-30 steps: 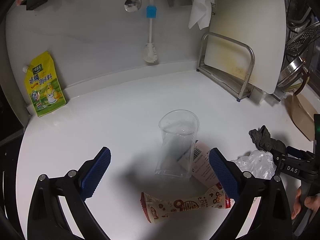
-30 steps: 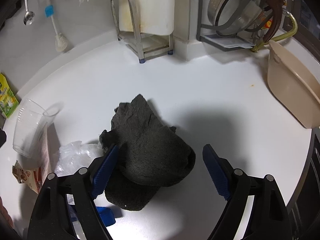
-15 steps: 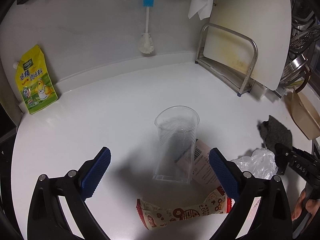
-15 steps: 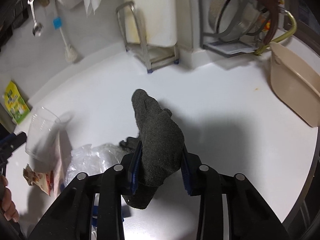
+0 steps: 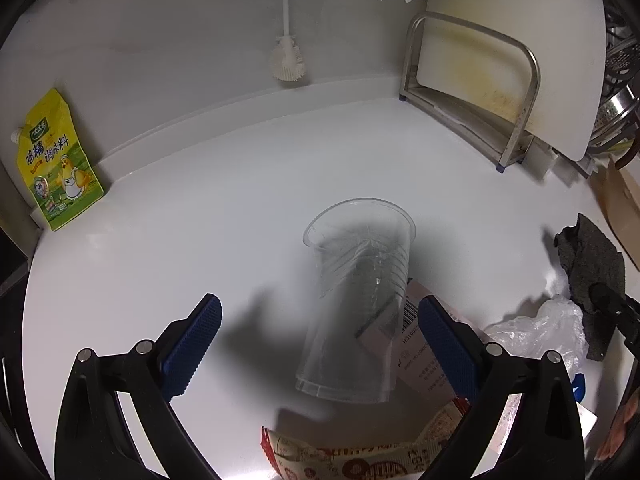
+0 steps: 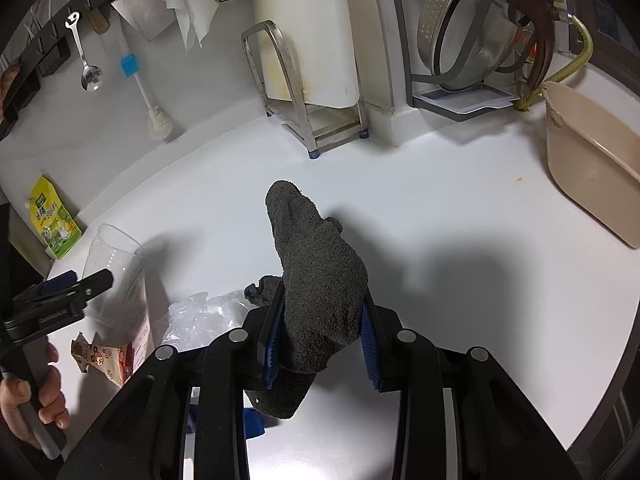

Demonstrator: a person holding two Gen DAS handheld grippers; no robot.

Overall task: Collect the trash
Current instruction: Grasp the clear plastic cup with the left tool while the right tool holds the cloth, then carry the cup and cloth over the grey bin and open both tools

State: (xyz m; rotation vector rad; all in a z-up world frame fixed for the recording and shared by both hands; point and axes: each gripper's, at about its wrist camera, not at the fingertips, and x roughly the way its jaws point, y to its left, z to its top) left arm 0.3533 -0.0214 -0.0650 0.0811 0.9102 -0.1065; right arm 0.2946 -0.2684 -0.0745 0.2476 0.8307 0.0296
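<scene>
My right gripper (image 6: 323,340) is shut on a dark grey rag (image 6: 316,280) and holds it above the white counter; the rag also shows in the left wrist view (image 5: 592,268). My left gripper (image 5: 320,344) is open, its blue pads on either side of a clear plastic cup (image 5: 356,300) that stands on the counter. The cup also shows in the right wrist view (image 6: 116,260). A snack wrapper (image 5: 352,456) lies in front of the cup, a white paper label (image 5: 420,356) beside it, and a crumpled clear plastic bag (image 5: 548,332) to the right.
A yellow seasoning pouch (image 5: 56,160) leans on the back wall at left. A metal rack with a cutting board (image 5: 500,60) stands at back right. A brush (image 5: 286,40) hangs on the wall. A beige basin (image 6: 592,160) and a dish rack with a colander (image 6: 468,32) stand far right.
My right gripper closed on the grey rag and lifted it off the counter. My left gripper moved closer to the clear cup, staying open.
</scene>
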